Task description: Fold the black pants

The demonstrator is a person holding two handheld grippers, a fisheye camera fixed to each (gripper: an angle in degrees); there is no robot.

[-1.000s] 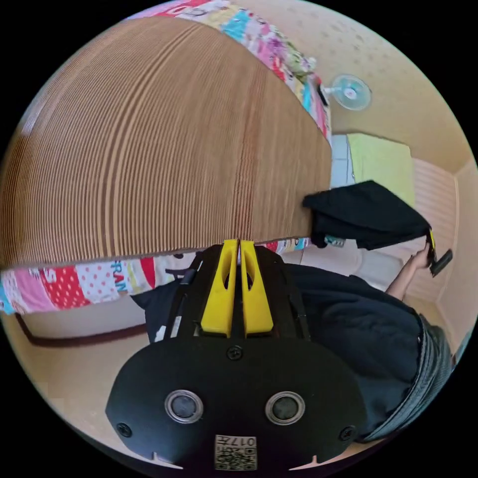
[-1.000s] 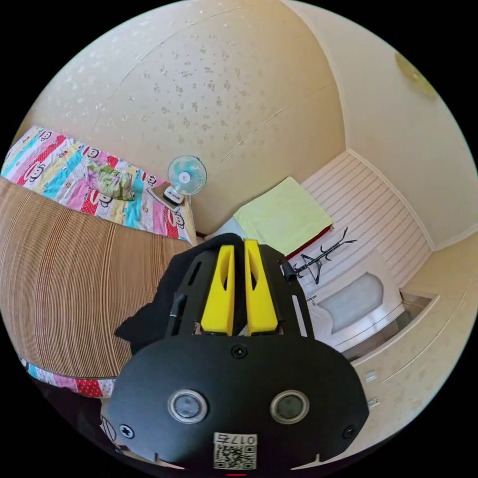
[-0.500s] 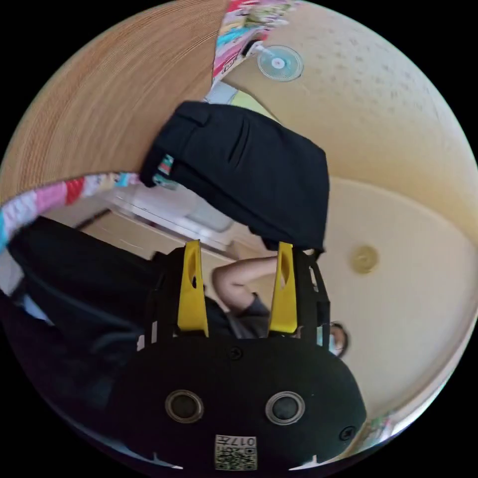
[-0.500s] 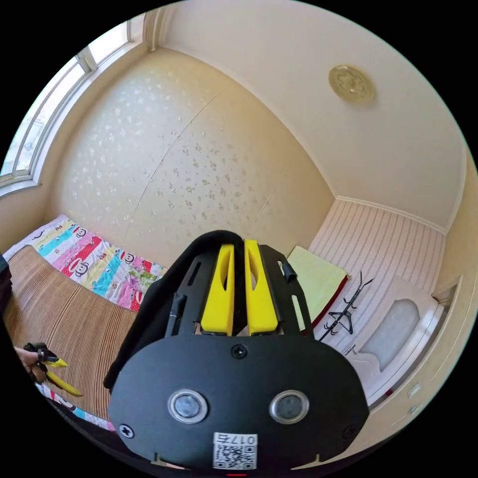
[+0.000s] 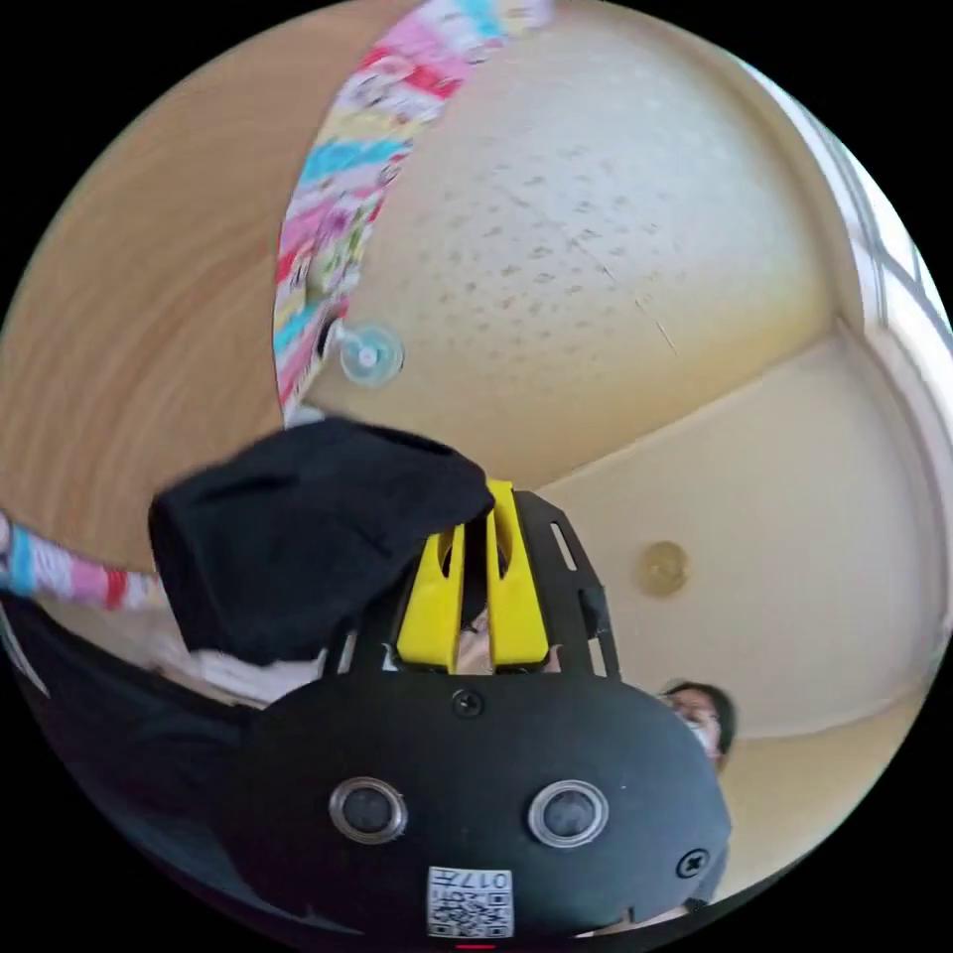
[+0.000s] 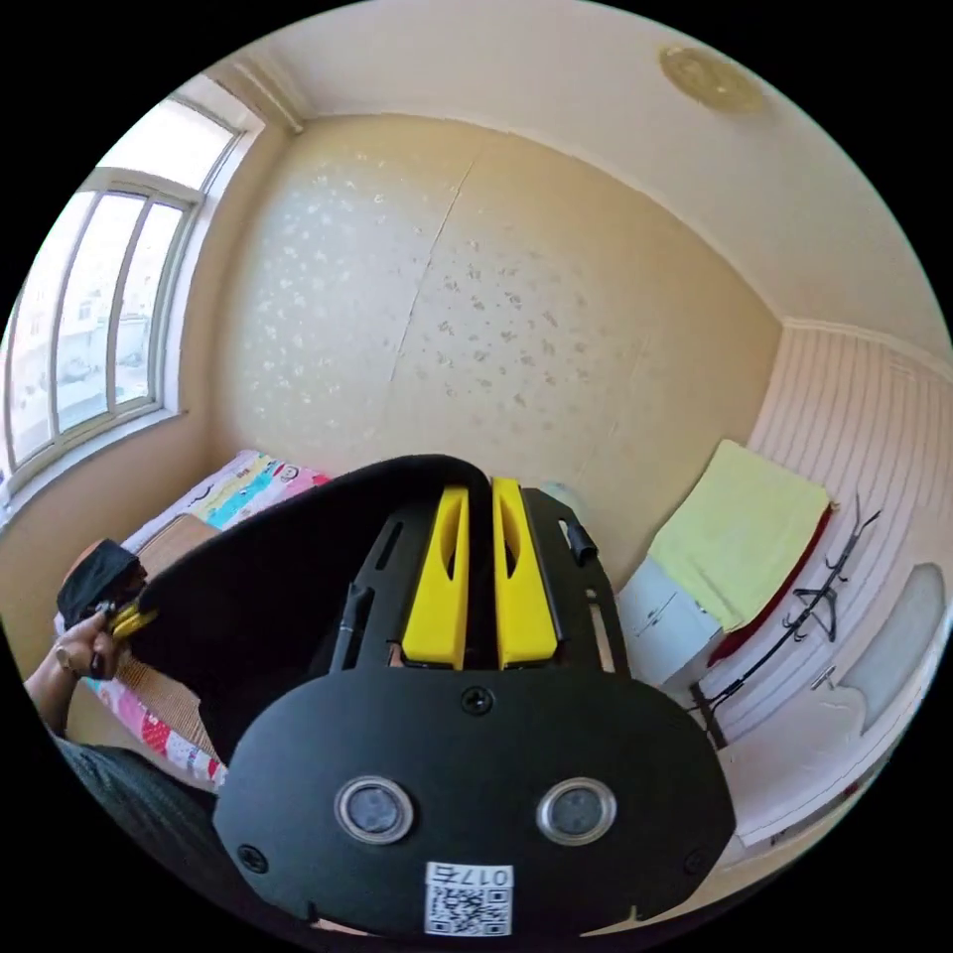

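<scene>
Both grippers are up in the air with the pants strung between them, well above the mat.

In the left gripper view, the left gripper (image 5: 475, 493) has its yellow jaws pinched nearly together, and a dark strip of cloth runs between them, so it's clamped on the pants (image 5: 298, 536). The pants bunch up in a thick black wad right at the jaw tips and hang off to one side of them. Behind that wad is the mat (image 5: 129, 357), brown and blurred, with the colourful sheet (image 5: 338, 228) running along its edge. A small fan (image 5: 369, 353) sits just beside the sheet, against the speckled wall (image 5: 596, 258). A round ceiling light (image 5: 663, 568) is on the far side of the jaws from the pants.

In the right gripper view, the right gripper (image 6: 478, 491) is also clenched, with black fabric squeezed in the narrow slot between its jaws. The pants (image 6: 268, 586) stretch away from it in a wide black band toward the other gripper (image 6: 127, 621), which a hand (image 6: 74, 660) holds; a bundle of black cloth sits right above that gripper. A bit of mat (image 6: 179, 541) and sheet (image 6: 248, 486) peek out just past the band. A window (image 6: 94, 318) is above the hand. On the opposite side of the jaws there's a yellow-green cloth (image 6: 740, 531) over a white cabinet (image 6: 660, 625), with a black rack (image 6: 809, 611) beside it.
</scene>
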